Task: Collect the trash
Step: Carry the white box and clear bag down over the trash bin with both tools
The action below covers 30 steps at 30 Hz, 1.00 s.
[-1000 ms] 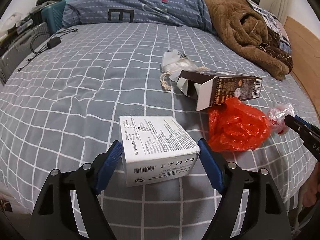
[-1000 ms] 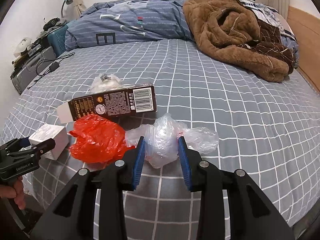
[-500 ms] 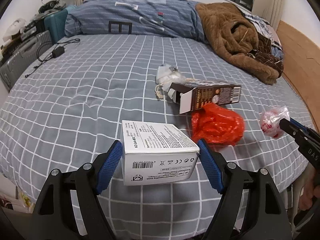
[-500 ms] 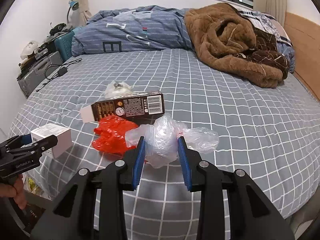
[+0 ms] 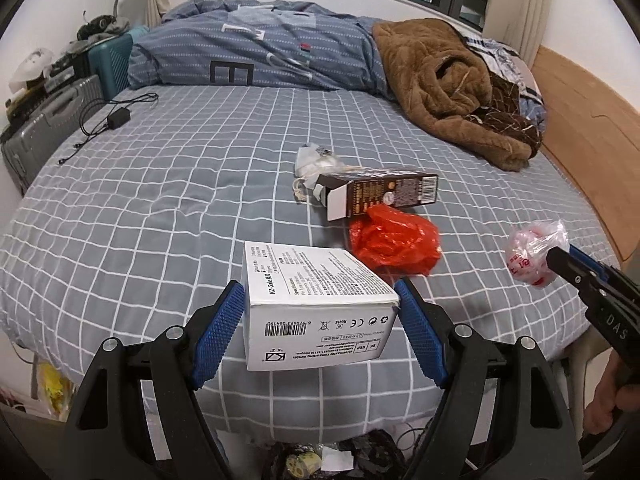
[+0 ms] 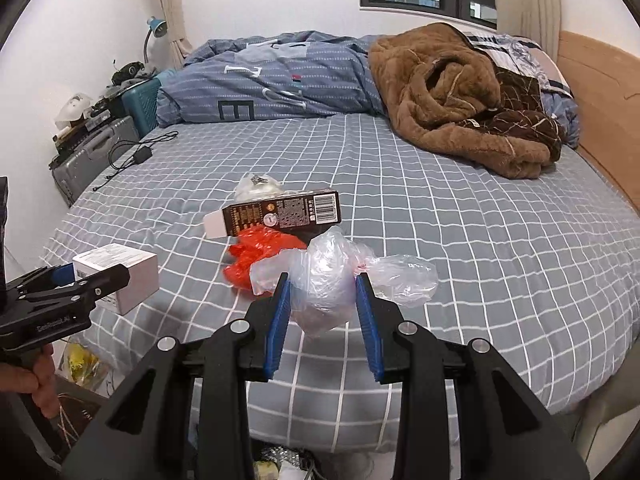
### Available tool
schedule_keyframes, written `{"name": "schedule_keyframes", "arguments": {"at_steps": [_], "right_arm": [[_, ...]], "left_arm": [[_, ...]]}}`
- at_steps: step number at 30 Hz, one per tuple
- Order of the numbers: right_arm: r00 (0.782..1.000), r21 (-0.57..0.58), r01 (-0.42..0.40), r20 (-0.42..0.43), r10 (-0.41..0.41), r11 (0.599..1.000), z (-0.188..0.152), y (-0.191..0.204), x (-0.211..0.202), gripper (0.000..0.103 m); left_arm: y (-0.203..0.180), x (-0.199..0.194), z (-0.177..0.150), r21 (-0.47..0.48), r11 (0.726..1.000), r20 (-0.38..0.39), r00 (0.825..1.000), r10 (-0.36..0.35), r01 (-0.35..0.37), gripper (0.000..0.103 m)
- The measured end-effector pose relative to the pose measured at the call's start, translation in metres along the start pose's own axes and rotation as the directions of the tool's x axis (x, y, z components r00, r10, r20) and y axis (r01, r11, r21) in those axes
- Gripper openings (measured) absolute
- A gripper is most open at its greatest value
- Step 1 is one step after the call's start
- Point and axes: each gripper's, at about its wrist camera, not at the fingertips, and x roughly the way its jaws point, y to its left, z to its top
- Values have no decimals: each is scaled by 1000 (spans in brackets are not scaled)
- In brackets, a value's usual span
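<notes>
The white box sits low in the centre of the left wrist view, clamped between the blue pads of the left gripper, one pad on each side face, and it hangs clear of the bed. In the right wrist view the same box shows at the left edge, gripped by that claw above the bed's corner. The clear bag fills the lower centre of the right wrist view, pinched between the pads of the right gripper, its crumpled ends spilling out to either side. Just above it in the frame, on the bed, lie the red bag and the brown carton, touching each other; a small white wrapper lies just behind the carton. A brown blanket is heaped at upper right.
</notes>
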Motion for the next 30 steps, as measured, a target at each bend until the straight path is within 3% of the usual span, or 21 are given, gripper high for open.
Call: {"name": "schedule_keyframes", "arguments": {"at_steps": [30], "right_arm": [[998, 6, -42, 36, 42, 999, -56, 28, -92, 31]], "left_arm": [[-20, -91, -60, -5, 997, 43, 996, -74, 74, 75]]}}
